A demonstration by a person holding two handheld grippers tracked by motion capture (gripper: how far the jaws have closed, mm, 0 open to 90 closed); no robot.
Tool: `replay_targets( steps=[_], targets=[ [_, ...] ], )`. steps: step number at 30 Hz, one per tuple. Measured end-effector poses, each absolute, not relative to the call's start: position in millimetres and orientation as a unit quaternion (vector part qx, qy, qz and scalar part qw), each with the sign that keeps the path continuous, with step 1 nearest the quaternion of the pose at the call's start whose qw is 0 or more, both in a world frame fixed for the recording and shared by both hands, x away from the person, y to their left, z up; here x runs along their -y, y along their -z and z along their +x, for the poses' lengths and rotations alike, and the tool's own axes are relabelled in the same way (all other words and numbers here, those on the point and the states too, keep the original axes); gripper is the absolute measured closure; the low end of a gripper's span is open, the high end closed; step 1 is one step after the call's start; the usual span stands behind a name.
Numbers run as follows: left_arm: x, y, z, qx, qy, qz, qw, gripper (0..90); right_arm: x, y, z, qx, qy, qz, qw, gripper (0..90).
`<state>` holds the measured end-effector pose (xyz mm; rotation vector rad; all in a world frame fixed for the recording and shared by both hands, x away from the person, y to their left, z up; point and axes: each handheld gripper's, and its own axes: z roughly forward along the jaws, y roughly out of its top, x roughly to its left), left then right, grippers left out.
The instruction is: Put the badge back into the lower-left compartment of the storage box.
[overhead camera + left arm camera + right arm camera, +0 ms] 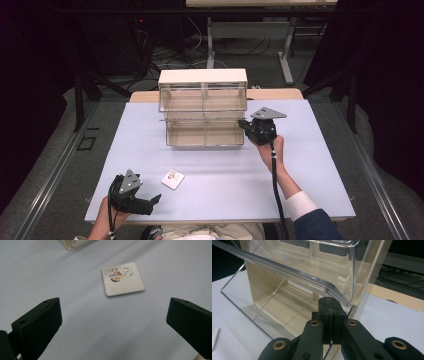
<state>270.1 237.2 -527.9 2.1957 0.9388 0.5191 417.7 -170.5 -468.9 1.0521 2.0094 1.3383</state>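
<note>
Pinching the clear drawer's [287, 287] thin front lip, the right tool [329, 305] sat pressed together; stiff, slick plastic. Left tool [113, 322] hung spread before the flat coaster [123, 279] on the table [300, 165], light, best taken by its edges.

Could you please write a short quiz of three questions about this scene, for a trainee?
1. True or false: the left tool is holding the small square tile.
2. Multiple choice: where is the right tool?
A. On the tile
B. At the right end of the clear drawer unit, by its lower drawer
C. Lying flat on the white table
3. Fill in: the printed tile lies on the table between the left tool and the ____.

Key
1. False. Its jaws stand wide apart and the tile lies ahead of them, untouched.
2. B. Its jaws are together at the edge of the tilted-open lower drawer.
3. Drawer unit.
</note>
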Motion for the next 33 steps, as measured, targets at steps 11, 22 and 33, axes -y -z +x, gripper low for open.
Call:
replay_targets(
  steps=[11, 22, 33],
  targets=[
    [-214.4, 529.5, 279.2, -0.361, -0.202, 0.845, 0.338, 0.2, 169.7, 470.2, 418.2, -0.738, -0.489, 0.392, 0.25, 90.0],
    [-188.7, 536.7, 292.6, -0.361, -0.191, 0.857, 0.315, 0.4, 167.2, 470.8, 417.9, -0.743, -0.485, 0.391, 0.244, 89.7],
    [-177.5, 543.8, 303.5, -0.396, -0.175, 0.854, 0.291, 7.3, 166.5, 471.1, 417.5, -0.742, -0.486, 0.392, 0.244, 89.5]
  ],
)
